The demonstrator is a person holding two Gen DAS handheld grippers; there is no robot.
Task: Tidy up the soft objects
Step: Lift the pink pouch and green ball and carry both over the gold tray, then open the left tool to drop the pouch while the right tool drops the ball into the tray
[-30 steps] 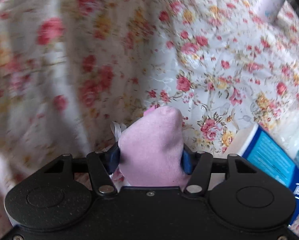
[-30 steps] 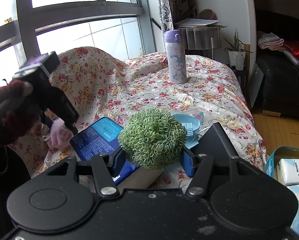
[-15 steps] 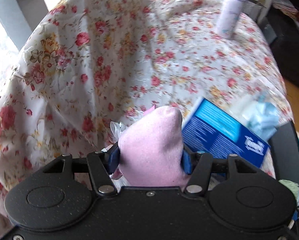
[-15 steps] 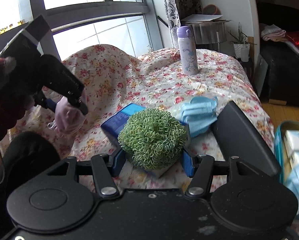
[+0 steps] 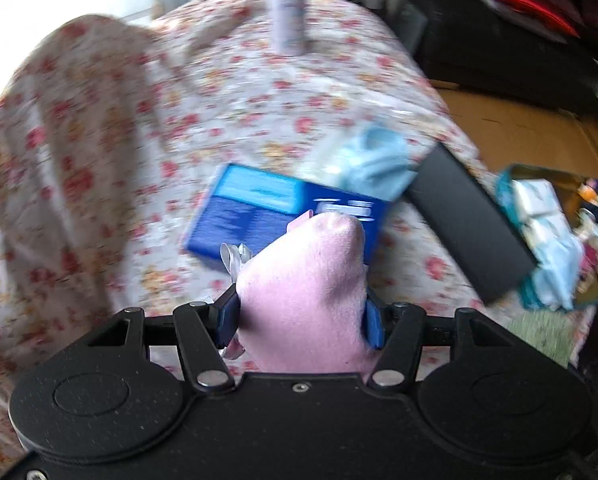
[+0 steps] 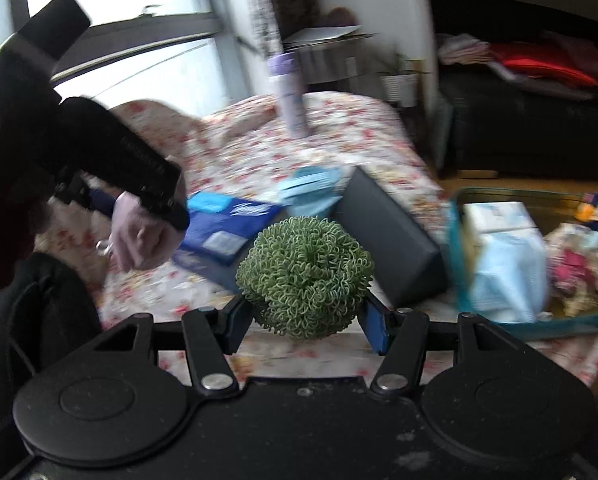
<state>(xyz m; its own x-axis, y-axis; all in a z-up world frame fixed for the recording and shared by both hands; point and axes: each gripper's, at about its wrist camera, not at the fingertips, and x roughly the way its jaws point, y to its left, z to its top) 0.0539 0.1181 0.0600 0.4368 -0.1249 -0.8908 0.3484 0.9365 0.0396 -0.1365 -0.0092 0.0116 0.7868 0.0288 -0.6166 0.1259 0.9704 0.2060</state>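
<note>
Soft objects sit in both tongs. The left gripper (image 5: 299,316) is clamped on a pink plush piece (image 5: 307,280), which bulges forward between the blue pads with a bit of silvery ribbon poking out at its left. The right gripper (image 6: 307,320) is clamped on a green curly ball (image 6: 305,278), squeezed at its sides and held clear of the cloth.

What the coming move turns on is the teal bin (image 6: 457,240): it lies to the right of both tongs, off the edge of the floral-covered table (image 5: 99,160) and lower down. Judging by the right wrist view, the right gripper is the nearer one; the left gripper shows far to the left there, well apart from the bin.

Inside the bin are white tissue packs (image 6: 495,220) and a pale blue soft bundle (image 6: 507,276); other coloured bits lie beside it, too blurred to name. Between tongs and bin stands a dark grey slab (image 6: 387,236), tilted on the table edge, which either hand would likely have to pass over. On the table also lie a blue packet (image 5: 259,216), a light blue mask (image 5: 379,160) and an upright purple-capped bottle (image 5: 285,12).
</note>
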